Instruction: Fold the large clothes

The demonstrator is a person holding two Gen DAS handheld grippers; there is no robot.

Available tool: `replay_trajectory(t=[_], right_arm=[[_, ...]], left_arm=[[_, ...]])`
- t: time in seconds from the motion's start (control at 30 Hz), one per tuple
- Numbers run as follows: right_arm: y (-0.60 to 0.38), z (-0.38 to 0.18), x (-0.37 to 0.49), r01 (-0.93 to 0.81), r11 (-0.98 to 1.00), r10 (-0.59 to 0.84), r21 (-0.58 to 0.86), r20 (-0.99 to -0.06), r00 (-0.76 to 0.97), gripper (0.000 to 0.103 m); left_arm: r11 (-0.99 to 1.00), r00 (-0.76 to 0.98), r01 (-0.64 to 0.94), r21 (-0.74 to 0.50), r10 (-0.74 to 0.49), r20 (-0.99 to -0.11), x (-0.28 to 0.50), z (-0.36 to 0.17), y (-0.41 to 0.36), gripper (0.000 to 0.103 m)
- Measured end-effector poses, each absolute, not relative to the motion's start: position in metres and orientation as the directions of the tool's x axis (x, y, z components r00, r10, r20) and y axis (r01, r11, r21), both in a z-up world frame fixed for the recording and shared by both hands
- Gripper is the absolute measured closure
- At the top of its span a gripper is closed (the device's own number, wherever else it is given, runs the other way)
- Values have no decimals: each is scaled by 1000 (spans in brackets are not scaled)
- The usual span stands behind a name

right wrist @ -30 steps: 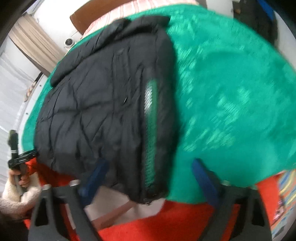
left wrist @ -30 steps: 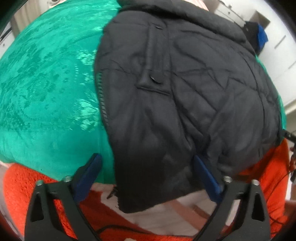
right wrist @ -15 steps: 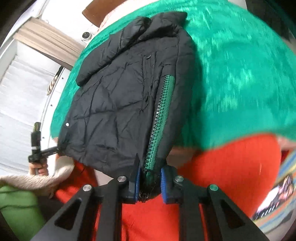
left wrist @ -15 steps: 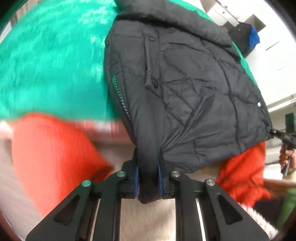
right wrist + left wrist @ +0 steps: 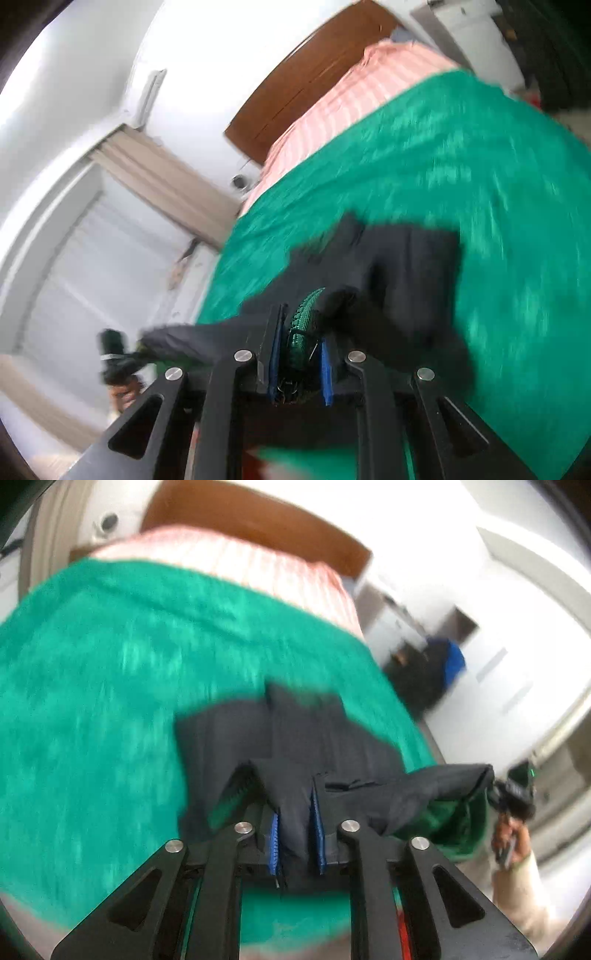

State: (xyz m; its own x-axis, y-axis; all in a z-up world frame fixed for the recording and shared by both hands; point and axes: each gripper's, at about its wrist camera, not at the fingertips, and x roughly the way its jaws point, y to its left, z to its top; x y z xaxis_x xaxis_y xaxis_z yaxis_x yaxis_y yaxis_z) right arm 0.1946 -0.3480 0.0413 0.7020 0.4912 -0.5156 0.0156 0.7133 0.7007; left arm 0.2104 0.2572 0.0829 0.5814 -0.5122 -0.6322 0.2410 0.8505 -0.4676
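Observation:
A black padded jacket point(image 5: 295, 738) with a green zipper and green lining lies on the green bedspread point(image 5: 92, 701). My left gripper point(image 5: 297, 834) is shut on the jacket's bottom hem and holds it lifted above the bed. My right gripper point(image 5: 301, 354) is shut on the other hem corner at the green zipper point(image 5: 304, 314). The jacket point(image 5: 388, 280) hangs between both grippers, its lower part raised over the rest. The other gripper shows at the right of the left wrist view point(image 5: 513, 794) and at the left of the right wrist view point(image 5: 118, 354). Both views are blurred.
A pink striped sheet point(image 5: 258, 561) and a brown headboard point(image 5: 258, 520) lie at the bed's far end. A dark bag with a blue part point(image 5: 439, 668) sits by white cupboards. A curtained window point(image 5: 110, 229) is left of the bed.
Both grippers have lifted the jacket's bottom hem off the bed edge and carried it forward over the jacket toward the headboard. The orange blanket has dropped out of view.

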Motion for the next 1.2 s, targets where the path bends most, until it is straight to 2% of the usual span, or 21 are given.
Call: replay_trajectory(t=[0.03, 0.07, 0.1, 0.13, 0.2, 0.23, 0.27, 0.33, 0.43, 0.57, 0.63, 0.7, 0.77, 0.8, 1.2], right_arm=[[-352, 35, 225, 31, 731, 461, 682, -527, 714, 85], [-354, 27, 250, 40, 748, 440, 662, -541, 717, 82], [-356, 15, 279, 64, 766, 415, 640, -568, 711, 80], [-358, 4, 299, 90, 766, 405, 636, -587, 701, 73], [-358, -19, 324, 179, 773, 354, 609, -649, 674, 56], [-361, -24, 316, 206, 794, 307, 571, -671, 675, 32], [-354, -24, 314, 221, 826, 251, 519, -689, 679, 16], [-334, -17, 311, 162, 890, 200, 427, -684, 701, 15], [-293, -8, 315, 42, 969, 143, 244, -692, 708, 15], [-247, -34, 341, -90, 988, 152, 125, -712, 685, 14], [-239, -68, 367, -64, 995, 98, 75, -751, 652, 14], [-250, -101, 372, -33, 992, 118, 125, -768, 629, 13], [-266, -116, 366, -31, 970, 197, 240, -712, 673, 12], [-273, -123, 362, -35, 960, 224, 277, -691, 688, 12], [-283, -147, 358, -41, 923, 293, 382, -631, 719, 11]], left_arm=[[871, 616, 234, -431, -476, -628, 233, 83, 249, 75], [910, 661, 204, -362, -401, -635, 264, 77, 235, 46], [936, 678, 176, -304, -339, -652, 287, 74, 228, 11], [959, 694, 144, -243, -273, -666, 303, 67, 216, 3], [982, 711, 93, -166, -182, -679, 326, 60, 208, 5], [983, 706, 82, -164, -173, -687, 331, 56, 209, 5], [980, 703, 75, -184, -183, -688, 332, 52, 210, 5], [966, 704, 116, -229, -243, -668, 327, 39, 201, 4], [970, 701, 194, -148, -242, -670, 322, 17, 172, 4], [972, 727, 236, 22, -161, -667, 343, -16, 118, 4], [976, 720, 179, 122, -46, -693, 356, -40, 106, 4], [987, 676, 126, 104, -9, -736, 370, -70, 119, 3], [993, 678, 109, -49, -110, -727, 372, -90, 147, 3], [991, 683, 113, -65, -125, -720, 371, -94, 152, 3], [985, 695, 145, -92, -167, -699, 377, -117, 149, 1]])
